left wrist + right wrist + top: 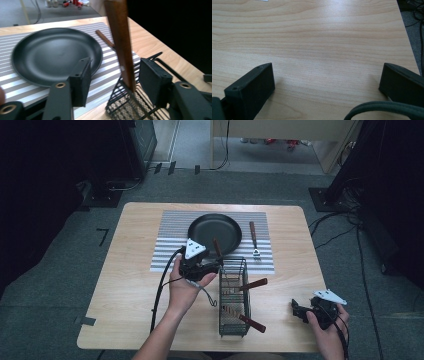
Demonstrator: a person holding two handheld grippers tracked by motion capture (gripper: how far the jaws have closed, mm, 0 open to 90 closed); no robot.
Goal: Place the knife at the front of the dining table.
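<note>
Straddling a wooden handle point(121, 45) above the wire basket point(233, 296), left gripper point(113, 77) gapes — right gripper point(325, 82) spread too.

A lab-like recording space: wooden table point(130, 285) on grey carpet point(60, 265), floor cables point(345, 220), dark equipment stands point(125, 155).

wooden handle point(120, 42) top cut off
</note>
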